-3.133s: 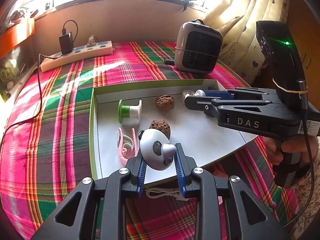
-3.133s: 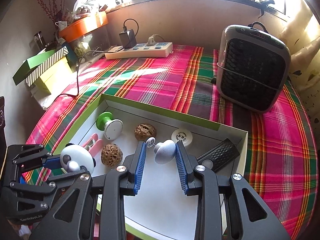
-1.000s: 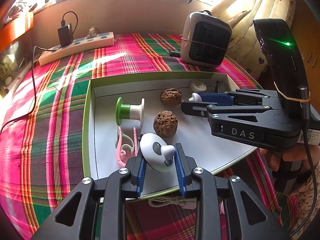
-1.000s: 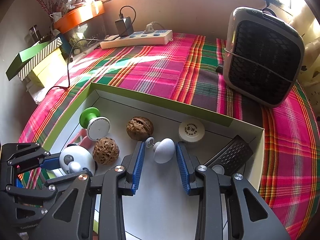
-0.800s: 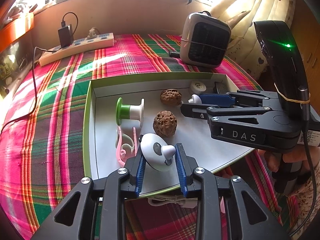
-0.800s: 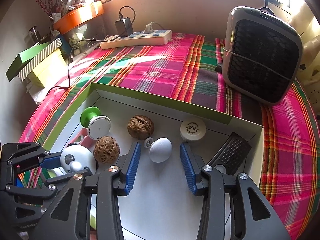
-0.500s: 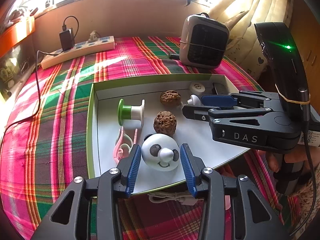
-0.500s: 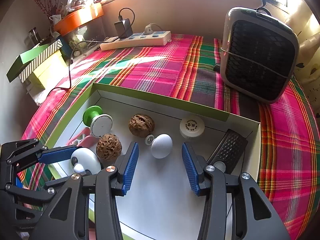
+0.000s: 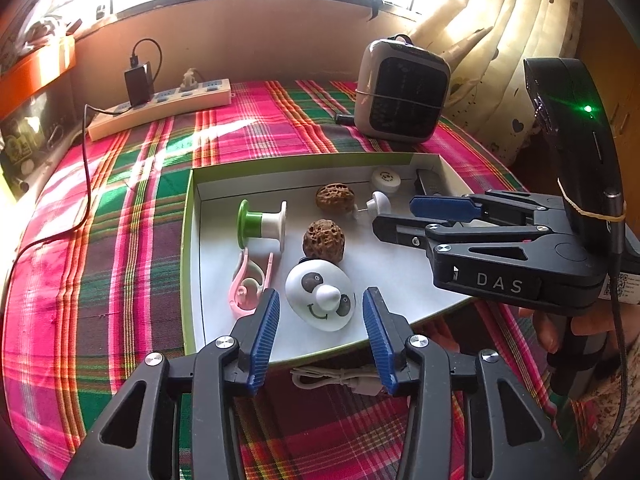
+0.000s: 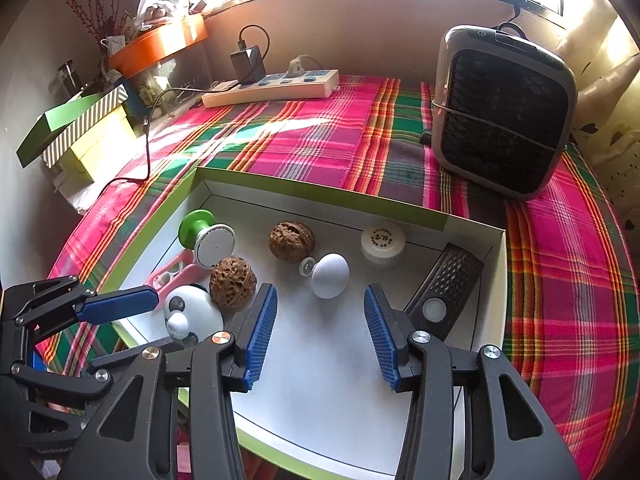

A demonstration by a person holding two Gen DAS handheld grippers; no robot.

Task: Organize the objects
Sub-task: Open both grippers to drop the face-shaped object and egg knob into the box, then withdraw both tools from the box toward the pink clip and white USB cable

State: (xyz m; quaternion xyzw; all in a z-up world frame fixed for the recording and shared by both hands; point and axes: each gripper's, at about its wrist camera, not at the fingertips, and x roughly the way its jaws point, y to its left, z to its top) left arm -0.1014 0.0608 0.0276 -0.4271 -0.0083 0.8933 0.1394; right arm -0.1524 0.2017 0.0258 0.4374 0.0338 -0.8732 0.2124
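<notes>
A green-rimmed white box (image 9: 190,264) (image 10: 320,194) lies on the plaid cloth. In it are a white panda-face toy (image 9: 320,295) (image 10: 192,314), a white egg-shaped knob (image 10: 330,275) (image 9: 378,203), two walnuts (image 9: 323,242) (image 9: 335,198), a green and white spool (image 9: 262,224), a pink clip (image 9: 250,282), a white round cap (image 10: 382,242) and a black remote (image 10: 444,286). My left gripper (image 9: 320,328) is open, jaws either side of the panda, apart from it. My right gripper (image 10: 320,332) is open just behind the egg knob, not touching it.
A grey heater (image 10: 504,120) stands at the back right. A power strip with a charger (image 10: 272,86) lies at the back. Boxes (image 10: 80,132) are stacked at the left. A white cable (image 9: 340,380) lies in front of the box.
Both grippers opened. The left let go of the panda toy, which now lies face up in the box. The right released the egg knob and drew back slightly.
</notes>
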